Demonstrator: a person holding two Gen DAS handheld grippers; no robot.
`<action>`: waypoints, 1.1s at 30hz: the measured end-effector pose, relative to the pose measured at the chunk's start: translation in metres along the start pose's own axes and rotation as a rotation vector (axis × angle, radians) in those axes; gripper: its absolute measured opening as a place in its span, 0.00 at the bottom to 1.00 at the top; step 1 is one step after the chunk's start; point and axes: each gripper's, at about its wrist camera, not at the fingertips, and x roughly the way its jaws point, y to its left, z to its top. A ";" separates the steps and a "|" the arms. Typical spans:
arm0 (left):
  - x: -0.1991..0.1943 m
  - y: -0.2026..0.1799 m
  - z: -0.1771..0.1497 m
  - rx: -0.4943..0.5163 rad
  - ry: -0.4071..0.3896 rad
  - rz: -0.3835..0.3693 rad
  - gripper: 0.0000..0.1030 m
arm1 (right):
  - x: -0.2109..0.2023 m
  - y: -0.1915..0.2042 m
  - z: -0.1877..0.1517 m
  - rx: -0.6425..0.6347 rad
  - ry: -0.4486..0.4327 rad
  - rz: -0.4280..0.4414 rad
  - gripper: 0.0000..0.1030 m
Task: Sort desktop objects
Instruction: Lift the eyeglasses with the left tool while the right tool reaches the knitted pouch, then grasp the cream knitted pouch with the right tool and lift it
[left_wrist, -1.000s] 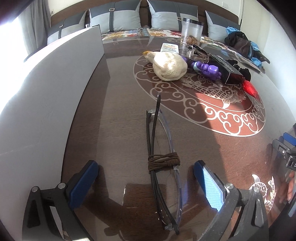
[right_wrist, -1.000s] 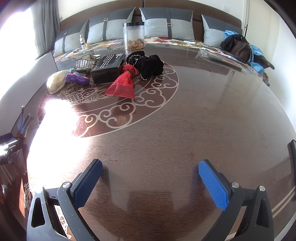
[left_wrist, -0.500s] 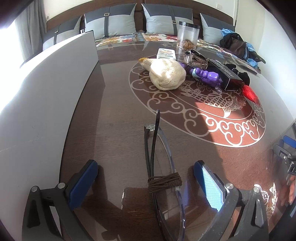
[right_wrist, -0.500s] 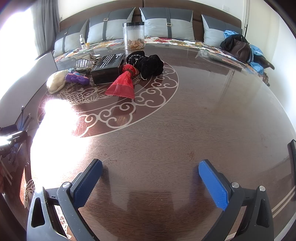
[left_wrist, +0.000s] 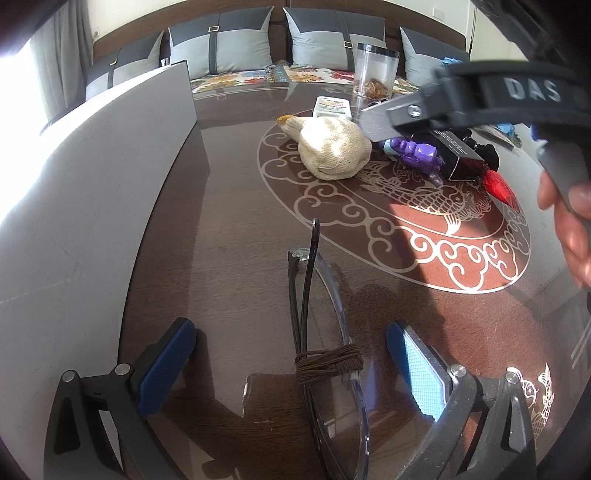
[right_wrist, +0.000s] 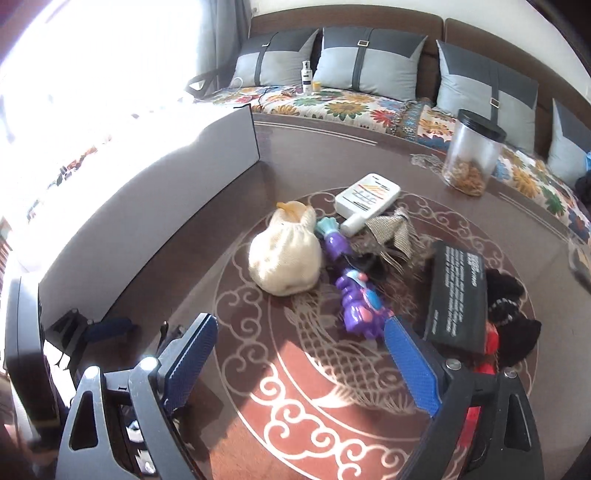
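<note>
**Both tools apart over the glossy tabletop**

Your left tool (left_wrist: 291, 362) stood apart astride the folded glasses (left_wrist: 325, 354), cord-wrapped and flat on the tabletop (left_wrist: 229, 229), pads not touching. Your right tool (right_wrist: 306, 365), its jaws just narrowing yet empty, faced the knitted cream pouch (right_wrist: 284, 258) and the purple plastic toy (right_wrist: 358, 302).

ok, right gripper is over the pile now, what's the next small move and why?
Probably ease the right gripper forward and down over the purple toy. Its jaws, just closing slightly, stand open and empty, with the toy lying just ahead of them, nearest of the pile. The left gripper straddles the glasses.
</note>
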 end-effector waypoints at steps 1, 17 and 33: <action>0.000 0.000 0.000 0.000 0.000 0.000 1.00 | 0.012 0.006 0.012 -0.014 0.021 -0.009 0.90; -0.001 0.000 0.001 -0.001 0.000 0.002 1.00 | 0.069 0.020 0.001 -0.065 0.186 0.020 0.48; -0.002 0.000 0.004 0.059 0.053 -0.035 1.00 | -0.090 -0.039 -0.204 0.130 0.111 -0.038 0.70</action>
